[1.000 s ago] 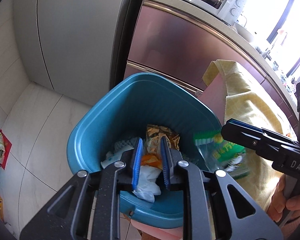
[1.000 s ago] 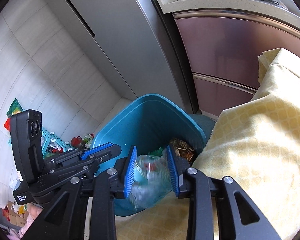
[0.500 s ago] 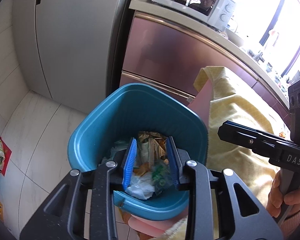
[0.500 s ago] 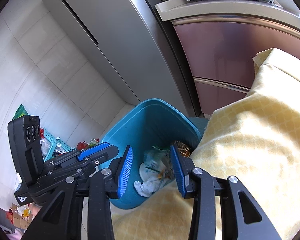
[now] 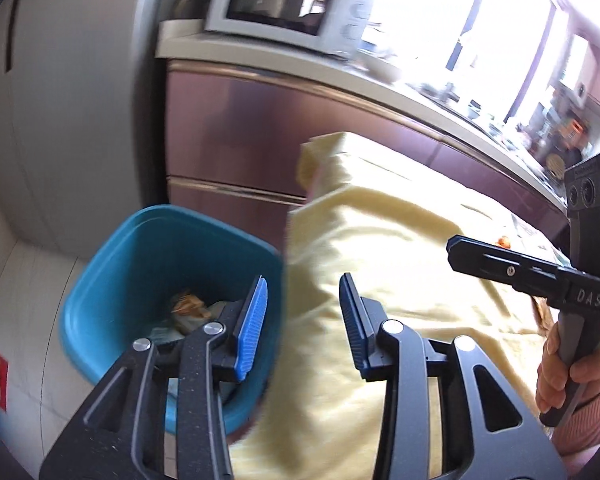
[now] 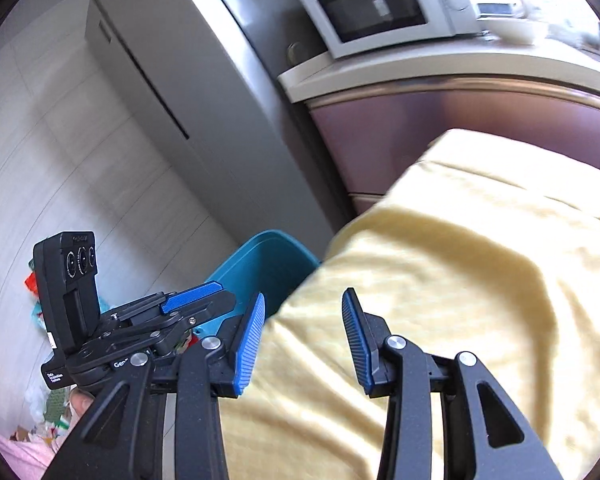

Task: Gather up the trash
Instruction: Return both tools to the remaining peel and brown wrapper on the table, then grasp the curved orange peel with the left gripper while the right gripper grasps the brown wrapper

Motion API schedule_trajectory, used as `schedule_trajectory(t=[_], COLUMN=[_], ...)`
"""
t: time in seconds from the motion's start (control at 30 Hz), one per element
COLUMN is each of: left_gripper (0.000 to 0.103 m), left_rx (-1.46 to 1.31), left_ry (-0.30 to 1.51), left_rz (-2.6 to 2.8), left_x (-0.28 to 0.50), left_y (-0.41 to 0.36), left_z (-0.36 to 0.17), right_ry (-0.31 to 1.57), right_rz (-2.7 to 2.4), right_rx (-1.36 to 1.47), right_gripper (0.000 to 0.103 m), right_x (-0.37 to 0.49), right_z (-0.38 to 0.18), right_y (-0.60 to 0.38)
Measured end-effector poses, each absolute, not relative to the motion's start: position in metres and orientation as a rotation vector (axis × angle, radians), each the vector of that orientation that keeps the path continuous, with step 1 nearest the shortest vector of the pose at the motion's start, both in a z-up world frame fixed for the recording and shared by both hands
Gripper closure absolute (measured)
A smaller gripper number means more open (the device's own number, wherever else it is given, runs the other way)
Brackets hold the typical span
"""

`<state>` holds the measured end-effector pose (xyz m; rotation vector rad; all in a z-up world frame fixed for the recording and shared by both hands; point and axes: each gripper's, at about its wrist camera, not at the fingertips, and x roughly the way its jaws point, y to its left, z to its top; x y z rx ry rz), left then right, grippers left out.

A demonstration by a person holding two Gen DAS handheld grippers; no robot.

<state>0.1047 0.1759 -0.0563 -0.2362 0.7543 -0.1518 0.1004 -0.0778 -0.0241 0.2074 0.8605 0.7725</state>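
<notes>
Both hands are empty right now. The left hand-held gripper [image 5: 302, 322] is opening with nothing between its pads, and the right hand-held gripper [image 6: 303, 338] is sitting partly open, also holding nothing. The trash [image 5: 188, 306] is lying down in the blue bin [image 5: 100, 280] on the floor, beside the yellow-covered bench [image 5: 400, 248]. Too blurry to call its long axis. I'd be scanning the bench for leftover scraps and lining the pads up across the next piece.

Glossy blue plastic bin [image 5: 140, 248] beside matt yellow cloth [image 5: 400, 248].
</notes>
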Motion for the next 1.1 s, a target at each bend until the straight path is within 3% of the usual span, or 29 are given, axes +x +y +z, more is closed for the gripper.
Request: schedule_trajectory(t=[0.7,1.1], left_gripper=[0.054,0.050], left_rx=[-0.029,0.031], left_ry=[0.794,0.878], left_rz=[-0.508,-0.548], left_x=[0.153,0.215], left_y=[-0.044,-0.127], left_z=[-0.045,-0.058], right_ry=[0.787,0.815], right_rz=[0.247,0.116], right_rx=[0.390,0.451], right_gripper=[0.057,0.045], right_x=[0.043,0.030], right_z=[-0.051,-0.078], right_y=[-0.315,-0.370])
